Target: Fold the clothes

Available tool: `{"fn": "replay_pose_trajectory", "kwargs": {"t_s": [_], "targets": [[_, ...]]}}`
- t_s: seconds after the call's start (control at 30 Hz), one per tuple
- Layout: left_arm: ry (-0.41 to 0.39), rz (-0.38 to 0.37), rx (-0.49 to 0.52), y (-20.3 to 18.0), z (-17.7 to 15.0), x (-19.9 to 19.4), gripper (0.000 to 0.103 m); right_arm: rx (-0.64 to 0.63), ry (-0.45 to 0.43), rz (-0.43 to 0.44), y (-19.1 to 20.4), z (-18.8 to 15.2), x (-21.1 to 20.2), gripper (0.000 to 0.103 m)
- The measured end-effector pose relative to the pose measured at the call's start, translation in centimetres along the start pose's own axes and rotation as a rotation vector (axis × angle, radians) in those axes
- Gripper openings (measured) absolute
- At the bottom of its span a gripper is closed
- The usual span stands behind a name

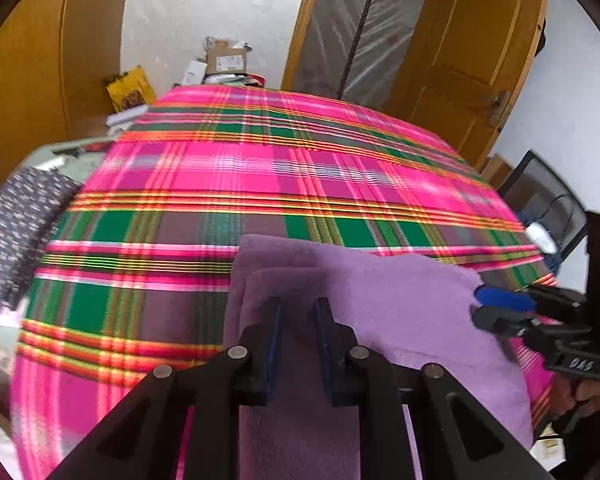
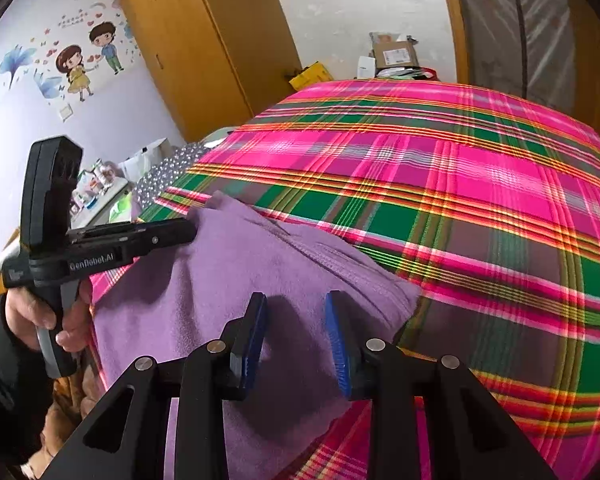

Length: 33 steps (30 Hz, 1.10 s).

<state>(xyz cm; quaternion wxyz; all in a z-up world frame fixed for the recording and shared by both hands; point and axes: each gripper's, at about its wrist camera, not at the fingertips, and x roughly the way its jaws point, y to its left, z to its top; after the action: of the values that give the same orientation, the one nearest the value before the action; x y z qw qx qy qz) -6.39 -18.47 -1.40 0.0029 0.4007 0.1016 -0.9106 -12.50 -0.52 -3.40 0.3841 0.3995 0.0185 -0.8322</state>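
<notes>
A purple fleece garment [image 1: 400, 304] [image 2: 260, 272] lies folded near the front edge of a bed with a pink and green plaid cover [image 1: 260, 176] [image 2: 440, 184]. My left gripper [image 1: 300, 312] hovers over the garment's left part. Its jaws are apart and fleece shows in the gap, with no pad pressing on it. In the right wrist view, the left gripper [image 2: 192, 232] has its tip at the garment's far left corner. My right gripper [image 2: 296, 308] stands open over the garment's right part, and its blue pads [image 1: 504, 299] sit at the right edge.
A dark patterned fabric [image 1: 20, 228] hangs off the bed's left side. Cardboard boxes [image 1: 224, 60] are piled beyond the far edge, between wooden doors. A black chair [image 1: 548, 200] stands to the right. A person's hand [image 2: 40, 316] holds the left gripper's handle beside a cluttered side table [image 2: 100, 188].
</notes>
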Motion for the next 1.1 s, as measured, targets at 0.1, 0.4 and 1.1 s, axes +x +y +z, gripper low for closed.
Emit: {"fn": "replay_pose_trajectory", "kwargs": {"t_s": [0.1, 0.4, 1.1], "targets": [[-0.025, 0.037, -0.006, -0.1, -0.6, -1.3, 0.018, -0.015, -0.025, 0.013, 0.4, -0.5, -1.2, 0.032], [-0.047, 0.119, -0.081, 0.6, -3.8, -3.6, 0.018, -0.117, -0.043, 0.000, 2.4, -2.6, -2.3, 0.032], [-0.080, 0.021, -0.172, 3.3, -7.1, -5.5, 0.024, 0.073, -0.057, 0.074, -0.7, -3.8, -4.2, 0.032]]}}
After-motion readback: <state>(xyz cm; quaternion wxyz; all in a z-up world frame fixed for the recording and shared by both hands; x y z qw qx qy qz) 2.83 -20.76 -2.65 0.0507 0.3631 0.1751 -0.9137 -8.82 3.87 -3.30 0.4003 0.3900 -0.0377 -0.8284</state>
